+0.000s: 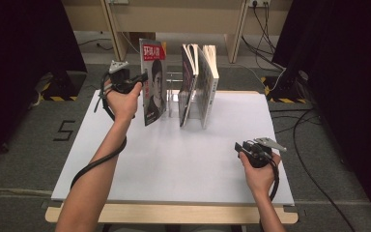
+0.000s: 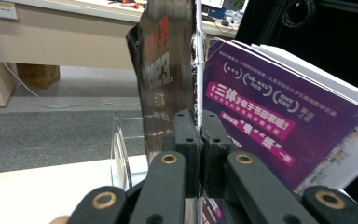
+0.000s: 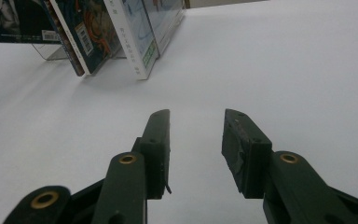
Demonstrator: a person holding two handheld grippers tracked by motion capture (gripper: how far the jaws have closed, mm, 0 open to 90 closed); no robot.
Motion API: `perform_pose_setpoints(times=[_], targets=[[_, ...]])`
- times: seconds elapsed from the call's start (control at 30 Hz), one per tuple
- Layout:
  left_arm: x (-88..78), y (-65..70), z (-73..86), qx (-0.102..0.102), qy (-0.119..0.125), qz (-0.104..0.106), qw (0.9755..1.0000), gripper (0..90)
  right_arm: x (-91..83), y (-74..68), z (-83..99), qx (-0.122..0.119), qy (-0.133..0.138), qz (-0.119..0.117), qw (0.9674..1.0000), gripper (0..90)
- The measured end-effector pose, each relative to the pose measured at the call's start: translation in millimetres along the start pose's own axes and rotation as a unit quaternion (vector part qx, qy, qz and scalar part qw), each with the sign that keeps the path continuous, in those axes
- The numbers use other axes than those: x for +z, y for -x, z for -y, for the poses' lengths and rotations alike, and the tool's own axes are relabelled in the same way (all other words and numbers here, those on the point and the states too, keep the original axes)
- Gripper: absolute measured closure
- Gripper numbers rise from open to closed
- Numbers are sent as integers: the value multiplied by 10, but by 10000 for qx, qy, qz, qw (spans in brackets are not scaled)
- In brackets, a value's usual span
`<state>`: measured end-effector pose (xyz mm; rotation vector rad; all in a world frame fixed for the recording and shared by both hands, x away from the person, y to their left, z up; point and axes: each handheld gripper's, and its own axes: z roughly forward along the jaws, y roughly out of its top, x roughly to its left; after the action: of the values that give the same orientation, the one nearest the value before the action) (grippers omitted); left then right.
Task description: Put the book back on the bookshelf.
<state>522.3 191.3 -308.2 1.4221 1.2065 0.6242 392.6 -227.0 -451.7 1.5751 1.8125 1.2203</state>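
A magazine (image 1: pixel 153 82) with a red title block and a portrait cover stands upright at the left end of a clear rack (image 1: pixel 173 96). My left gripper (image 1: pixel 142 77) is shut on its near edge. In the left gripper view the jaws (image 2: pixel 199 126) pinch the thin edge of this magazine (image 2: pixel 165 70), and a purple-backed magazine (image 2: pixel 270 121) leans just to its right. Two more magazines (image 1: pixel 199 82) stand in the rack. My right gripper (image 1: pixel 238 146) hovers low over the white table top (image 1: pixel 183 159) at the right, open, with nothing between its jaws (image 3: pixel 196 135).
The clear rack's plates (image 2: pixel 119 149) stand at the back middle of the table. In the right gripper view the leaning magazines (image 3: pixel 121 28) sit at the upper left. Wooden desk legs (image 1: pixel 113 29) and cables (image 1: pixel 270 34) lie on the floor beyond the table.
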Motion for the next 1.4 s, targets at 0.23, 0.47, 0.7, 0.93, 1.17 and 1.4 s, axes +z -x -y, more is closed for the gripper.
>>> perform_pose_setpoints(times=[0.23,0.47,0.7,0.93,1.17,1.4], targets=[[113,-36,50,49,90,-144,9998,872,2,-7,6,-24,6,-3,10000,623],[3,-69,159,370,173,-276,9988,870,13,-5,19,-45,-33,-4,10000,623],[-224,-173,342,517,156,-355,9979,867,19,-41,24,-93,-35,-34,9999,623],[-452,-276,568,489,88,-340,9982,865,20,-45,26,-81,-46,-32,10000,622],[-617,-285,777,516,-14,-235,9984,864,15,-34,25,-80,-41,-27,10000,621],[-709,-242,938,502,-62,-166,9986,863,12,-39,26,-73,-41,-16,10000,621]])
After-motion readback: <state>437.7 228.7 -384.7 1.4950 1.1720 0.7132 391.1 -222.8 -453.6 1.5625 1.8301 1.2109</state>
